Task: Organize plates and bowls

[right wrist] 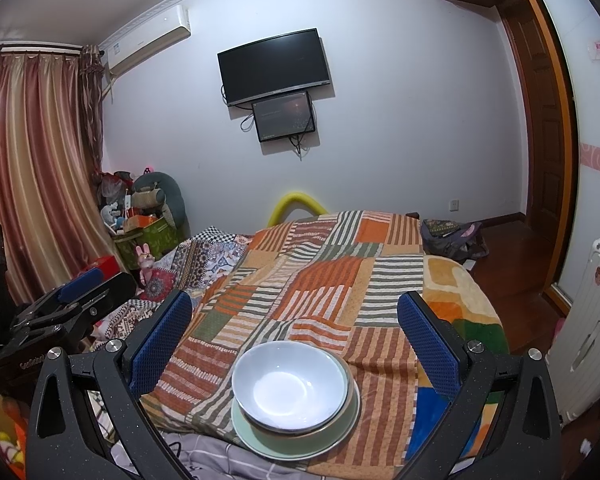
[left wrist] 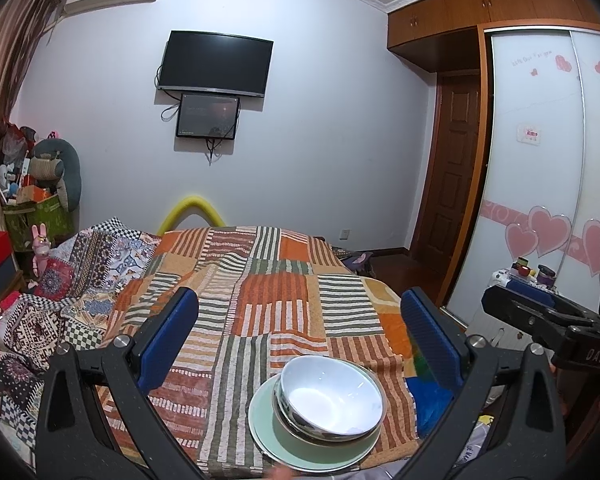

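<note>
A white bowl sits nested in a shiny metal bowl, and both rest on a pale green plate near the front edge of the bed. The same stack shows in the right wrist view: white bowl, metal bowl rim, green plate. My left gripper is open and empty, held above and behind the stack. My right gripper is open and empty, also above the stack. Each gripper shows at the side of the other's view.
The stack lies on a striped patchwork blanket over the bed. A patterned quilt is bunched at the left. A white suitcase stands at the right by the sliding wardrobe. Boxes and toys pile up in the left corner.
</note>
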Available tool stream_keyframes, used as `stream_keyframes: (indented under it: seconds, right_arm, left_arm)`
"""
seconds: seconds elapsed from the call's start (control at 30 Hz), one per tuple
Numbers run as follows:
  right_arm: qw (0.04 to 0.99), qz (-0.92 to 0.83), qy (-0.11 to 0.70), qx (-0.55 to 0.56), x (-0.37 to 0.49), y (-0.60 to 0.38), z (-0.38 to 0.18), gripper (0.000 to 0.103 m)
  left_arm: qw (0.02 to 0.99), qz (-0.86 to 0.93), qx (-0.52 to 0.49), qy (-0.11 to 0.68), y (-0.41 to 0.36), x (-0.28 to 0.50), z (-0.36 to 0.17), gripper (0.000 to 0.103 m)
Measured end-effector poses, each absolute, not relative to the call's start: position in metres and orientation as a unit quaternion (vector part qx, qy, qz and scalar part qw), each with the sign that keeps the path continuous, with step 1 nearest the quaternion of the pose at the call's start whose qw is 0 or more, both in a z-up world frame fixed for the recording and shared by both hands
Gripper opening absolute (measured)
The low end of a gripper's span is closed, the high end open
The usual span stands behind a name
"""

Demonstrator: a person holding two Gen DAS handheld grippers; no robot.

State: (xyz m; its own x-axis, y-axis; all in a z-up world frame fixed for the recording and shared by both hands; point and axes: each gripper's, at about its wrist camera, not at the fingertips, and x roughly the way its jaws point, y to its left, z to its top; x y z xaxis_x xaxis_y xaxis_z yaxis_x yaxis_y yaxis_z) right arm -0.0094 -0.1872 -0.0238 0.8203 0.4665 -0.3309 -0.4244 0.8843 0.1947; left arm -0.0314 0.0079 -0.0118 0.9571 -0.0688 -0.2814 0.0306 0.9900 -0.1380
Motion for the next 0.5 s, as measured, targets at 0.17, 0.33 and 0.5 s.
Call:
stream_keyframes:
  seconds: [0.17, 0.33, 0.5]
  right_arm:
    - [0.952, 0.234, 0.189, 0.058, -0.0087, -0.1877, -0.0240, 0.102]
    - [0.952, 0.234, 0.190, 0.056, -0.0076, -0.1876, -0.0244, 0.102]
    - [0.952, 0.235, 0.190, 0.057, -0.0078, -0.1872, -0.0244, 0.102]
  left_arm:
    - [0.988, -0.023, -0.062, 0.142, 0.0078, -0.0317, -0.0118, 0.103]
    - [0.988, -0.027, -0.055, 0.142, 0.0047, -0.0331, -0.0122, 0.103]
    - [0.988, -0.029, -0.051, 0.142, 0.0024, -0.0317, -0.0117, 0.103]
